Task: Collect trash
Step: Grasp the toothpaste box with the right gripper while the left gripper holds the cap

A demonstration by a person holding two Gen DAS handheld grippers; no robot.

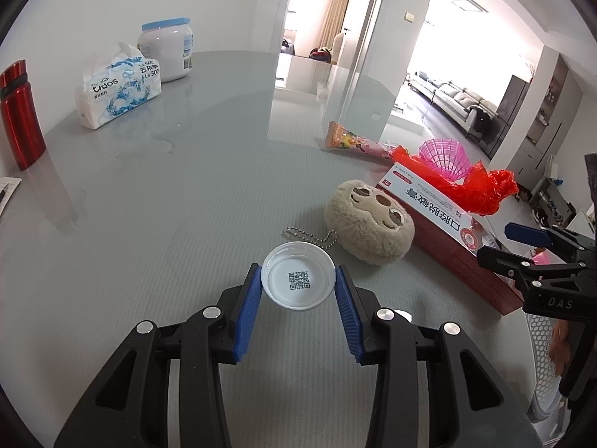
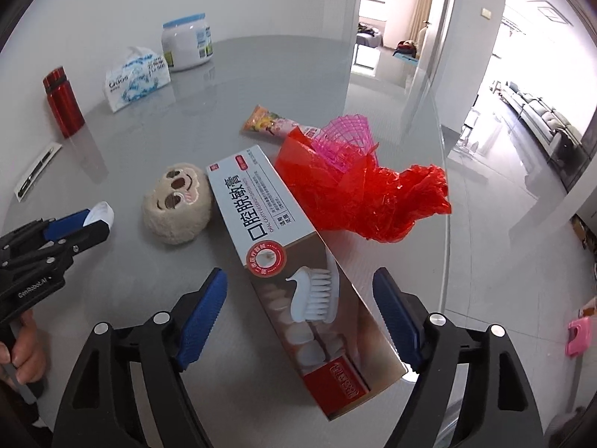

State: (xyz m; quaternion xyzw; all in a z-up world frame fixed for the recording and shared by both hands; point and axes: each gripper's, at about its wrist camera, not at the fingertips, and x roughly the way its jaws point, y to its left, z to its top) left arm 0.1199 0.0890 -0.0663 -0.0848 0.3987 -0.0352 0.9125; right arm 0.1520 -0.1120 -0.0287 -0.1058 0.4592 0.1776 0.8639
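Observation:
My left gripper (image 1: pixel 297 283) is shut on a white plastic lid (image 1: pixel 297 280) with a QR code, held just above the grey table (image 1: pixel 149 205); the lid also shows in the right wrist view (image 2: pixel 100 213). My right gripper (image 2: pixel 298 298) is open, its blue pads on either side of a toothpaste box (image 2: pixel 287 257) without touching it. The box (image 1: pixel 440 209) lies at the table's right edge. Crumpled red plastic (image 2: pixel 369 194), a pink mesh cup (image 2: pixel 345 138) and a snack wrapper (image 2: pixel 272 123) lie beyond it.
A beige plush keychain (image 1: pixel 369 220) lies next to the box. A tissue pack (image 1: pixel 119 89), a white jar (image 1: pixel 168 48) and a red bottle (image 1: pixel 18 115) stand at the far left by the wall. A white perforated bin (image 1: pixel 541 358) sits below the table's right edge.

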